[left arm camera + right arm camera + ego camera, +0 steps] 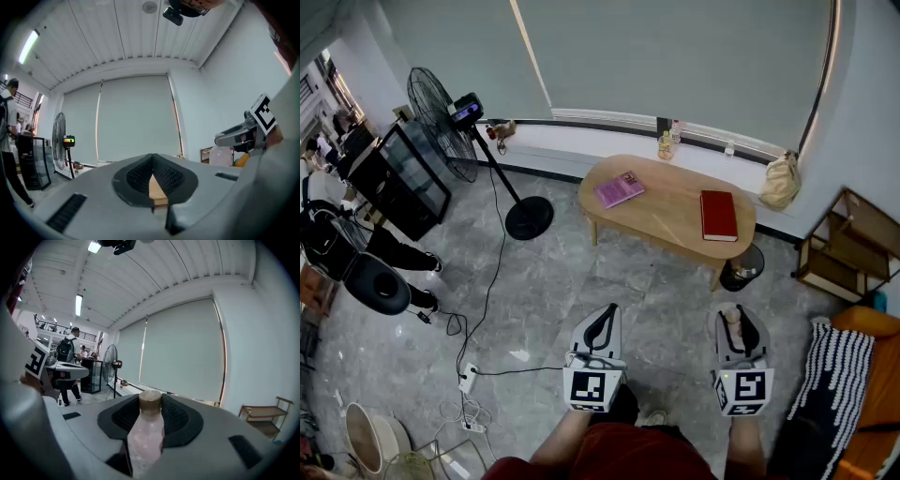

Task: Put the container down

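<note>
The container (146,432) is a clear bottle of pale pink contents with a tan cap. My right gripper (151,398) is shut on it, with the ribbed pads at its neck and the cap at the tips. In the head view the right gripper (739,328) hangs over the floor with the container's cap (732,317) showing between its jaws. My left gripper (602,323) is beside it, shut with nothing held. In the left gripper view the left gripper (152,157) has its tips together; the right gripper (239,136) and container (220,156) show at the right.
An oval wooden table (670,202) stands ahead with a pink book (619,188) and a red book (718,215) on it. A black bin (741,267) stands by its right leg. A fan (441,111) stands left, a wooden shelf (848,248) right, a striped cushion (839,375) near right.
</note>
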### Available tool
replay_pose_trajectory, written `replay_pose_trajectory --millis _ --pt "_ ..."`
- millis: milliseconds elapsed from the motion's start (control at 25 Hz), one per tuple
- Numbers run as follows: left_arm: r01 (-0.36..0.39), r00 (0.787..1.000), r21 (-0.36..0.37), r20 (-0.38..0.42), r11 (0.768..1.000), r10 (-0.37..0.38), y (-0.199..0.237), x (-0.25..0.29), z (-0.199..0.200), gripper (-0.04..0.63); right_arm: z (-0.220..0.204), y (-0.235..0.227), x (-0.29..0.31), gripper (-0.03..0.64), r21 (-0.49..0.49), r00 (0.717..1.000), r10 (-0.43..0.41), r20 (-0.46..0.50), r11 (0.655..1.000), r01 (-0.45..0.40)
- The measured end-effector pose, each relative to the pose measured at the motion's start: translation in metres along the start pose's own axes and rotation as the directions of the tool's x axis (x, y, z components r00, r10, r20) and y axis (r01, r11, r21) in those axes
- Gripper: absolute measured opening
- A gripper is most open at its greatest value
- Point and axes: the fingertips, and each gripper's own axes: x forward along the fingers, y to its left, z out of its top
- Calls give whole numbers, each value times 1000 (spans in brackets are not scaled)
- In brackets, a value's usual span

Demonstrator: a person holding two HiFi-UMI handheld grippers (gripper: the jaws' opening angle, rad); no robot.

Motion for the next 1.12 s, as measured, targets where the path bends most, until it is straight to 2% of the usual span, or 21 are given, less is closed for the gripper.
replay_pose_trajectory --millis 200,400,560,960,1120 --pt "7 1000 14 23 1000 -8 -27 -35 15 8 5 -6 -49 141 17 999 -25 22 1000 25" --pt "-5 999 18 52 1000 4 -27 -47 28 6 11 -2 -57 141 25 999 -17 31 1000 16" --pt "-18 998 19 64 1000 17 -5 -50 26 6 12 16 -44 141 53 1000 -3 27 999 2" --pt "-17 998 -5 66 1000 17 69 -36 24 8 45 64 8 141 24 999 0 42 1000 -1" --pt "-14 996 5 91 1000 14 99 -30 26 6 57 82 29 141 23 998 -6 56 1000 5"
